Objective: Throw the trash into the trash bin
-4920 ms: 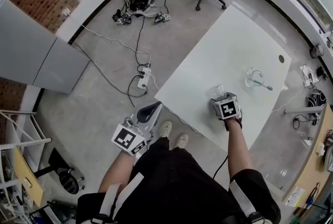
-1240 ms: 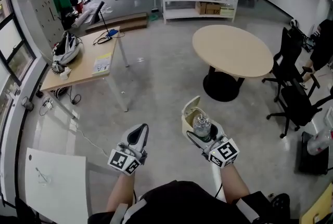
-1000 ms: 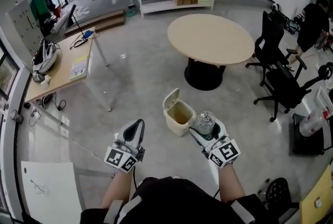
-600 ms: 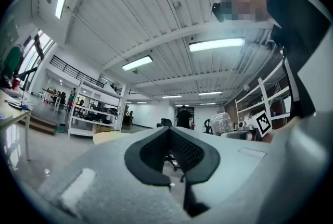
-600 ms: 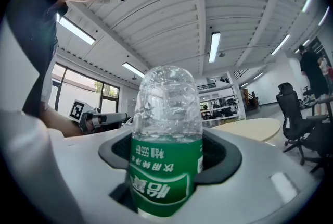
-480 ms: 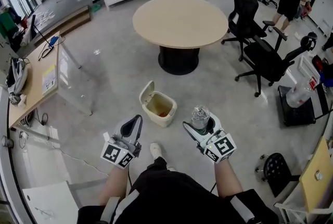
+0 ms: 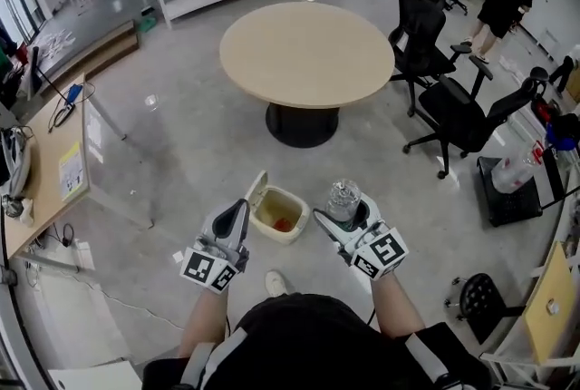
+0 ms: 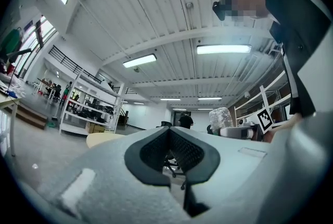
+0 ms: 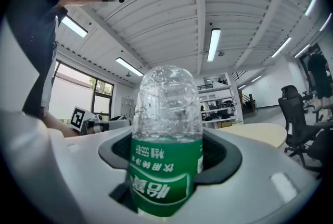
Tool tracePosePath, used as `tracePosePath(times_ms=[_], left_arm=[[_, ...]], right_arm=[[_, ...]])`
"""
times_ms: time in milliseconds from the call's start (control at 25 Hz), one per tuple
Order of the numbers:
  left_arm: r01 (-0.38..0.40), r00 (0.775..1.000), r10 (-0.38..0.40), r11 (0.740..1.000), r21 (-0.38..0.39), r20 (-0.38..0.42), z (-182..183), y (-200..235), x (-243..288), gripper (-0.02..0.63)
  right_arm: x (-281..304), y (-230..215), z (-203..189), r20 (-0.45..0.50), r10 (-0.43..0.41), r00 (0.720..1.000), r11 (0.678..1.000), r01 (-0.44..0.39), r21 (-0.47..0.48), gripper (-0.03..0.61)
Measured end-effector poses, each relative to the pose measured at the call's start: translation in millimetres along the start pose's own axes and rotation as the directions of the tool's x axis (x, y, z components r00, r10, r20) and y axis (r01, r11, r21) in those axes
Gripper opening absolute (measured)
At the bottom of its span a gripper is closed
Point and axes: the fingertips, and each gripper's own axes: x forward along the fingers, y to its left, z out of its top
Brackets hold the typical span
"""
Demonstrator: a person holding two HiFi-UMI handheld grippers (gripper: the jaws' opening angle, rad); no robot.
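A: Right gripper [image 7: 344, 216] up front, and it has a bottle [image 7: 343, 199] clamped between its jaws.

B: The right gripper view shows it plainly: both pads press the green label, and the clear domed end sticks out past the tips. The print on the label reads upside down.

A: And the left gripper [image 7: 237, 214]?

B: Pressed together, nothing in it. Its own view shows the two dark pads meeting at a seam, with only the room beyond them (and the bottle far off to its right).

A: Where's the bin [image 7: 292, 199]?

B: On the floor [image 7: 181, 161] between the two grippers in the head view. It's just beside the left gripper's tips, on their right, and a little left of the right gripper. The lid [image 7: 257, 188] is tipped open on the side nearer the left gripper.

A: Is the bottle over the opening?

B: No, it sits to the right of the rim in that view, in the jaws. There's something reddish at the bottom of the bin; I can't tell what.

A: What else is around?

B: A round table [image 7: 306, 53] ahead of both grippers, past the bin. Black chairs [image 7: 453, 112] well off to the right of the right gripper. One shoe [image 7: 276, 282] shows behind and between the two grippers, close to the person's body.
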Motion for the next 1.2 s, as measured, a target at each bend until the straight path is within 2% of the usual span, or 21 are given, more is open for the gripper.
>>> tracePosePath(times_ms=[120,240,400,680,920,1200], left_arm=[[-0.021,1.0,0.021,1.0,-0.016,-0.002,-12.6,27.4,12.4,0.002],[-0.067,0.998,0.067,0.997,-0.033,-0.019,-25.1,52.3,18.3,0.002],[-0.084,0.994,0.078,0.993,-0.084,-0.071,-41.8,75.7,15.9,0.002],[-0.145,0.981,0.127,0.982,-0.12,-0.15,-78.2,100.4,0.9,0.002],[-0.225,0.953,0.187,0.963,-0.145,-0.238,-124.7,103.3,0.9,0.002],[-0.316,0.911,0.249,0.934,-0.167,-0.33,-173.3,110.1,-4.8,0.002]], right_arm=[[30.7,-14.1,-0.5,0.006,-0.024,1.0,1.0,0.024,-0.01,0.32],[57.1,-26.0,-11.3,-0.006,-0.046,0.999,0.999,0.046,0.024,0.32],[85.0,-25.6,-30.6,-0.049,-0.024,0.999,0.999,0.026,0.04,0.319],[113.5,-18.9,-83.1,-0.135,0.0,0.991,0.995,0.014,0.103,0.319],[117.8,-34.6,-139.8,-0.246,0.053,0.968,0.989,-0.018,0.143,0.319],[130.5,-41.2,-217.7,-0.369,0.149,0.918,0.98,-0.086,0.18,0.319]])
